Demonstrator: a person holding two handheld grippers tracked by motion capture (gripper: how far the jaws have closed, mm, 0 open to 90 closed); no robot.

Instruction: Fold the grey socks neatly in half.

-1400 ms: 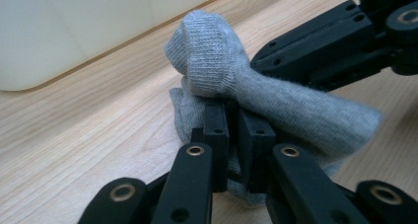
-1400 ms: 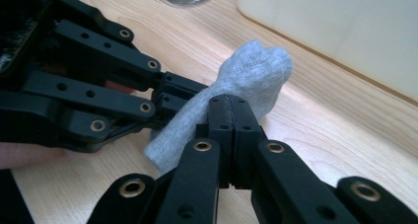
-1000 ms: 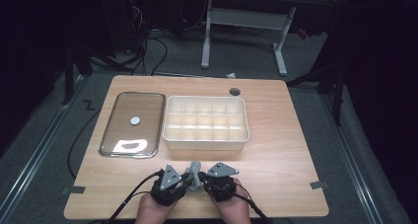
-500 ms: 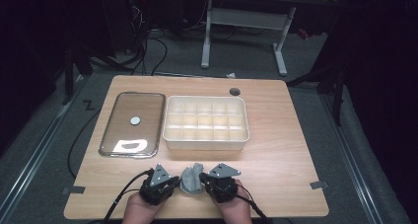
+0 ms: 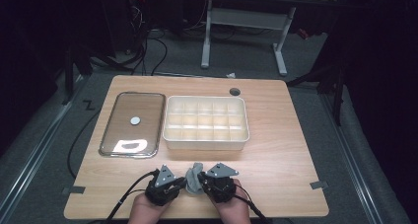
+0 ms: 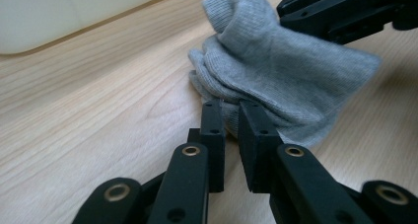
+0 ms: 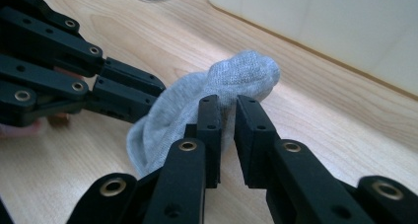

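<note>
A small grey sock [image 5: 193,177] is bunched up near the table's front edge, between my two grippers. My left gripper [image 5: 183,185] comes at it from the left. In the left gripper view its jaws [image 6: 231,110] have just been closing and now pinch the sock's [image 6: 276,71] lower edge. My right gripper [image 5: 202,182] meets the sock from the right. Its jaws [image 7: 227,105] have just been opening; a narrow gap shows, with a fold of the sock [image 7: 241,71] in it. The left gripper's tips [image 7: 148,88] touch the sock's far side.
A white compartment box [image 5: 205,142] stands just beyond the grippers. A metal tray with a glass lid [image 5: 133,120] lies to its left. A round cable hole [image 5: 234,91] is near the table's back edge. The front edge [image 5: 197,215] runs right under the hands.
The left hand and its gripper have edged slightly left and toward the front edge. The right gripper has stayed put, and the sock remains between the two.
</note>
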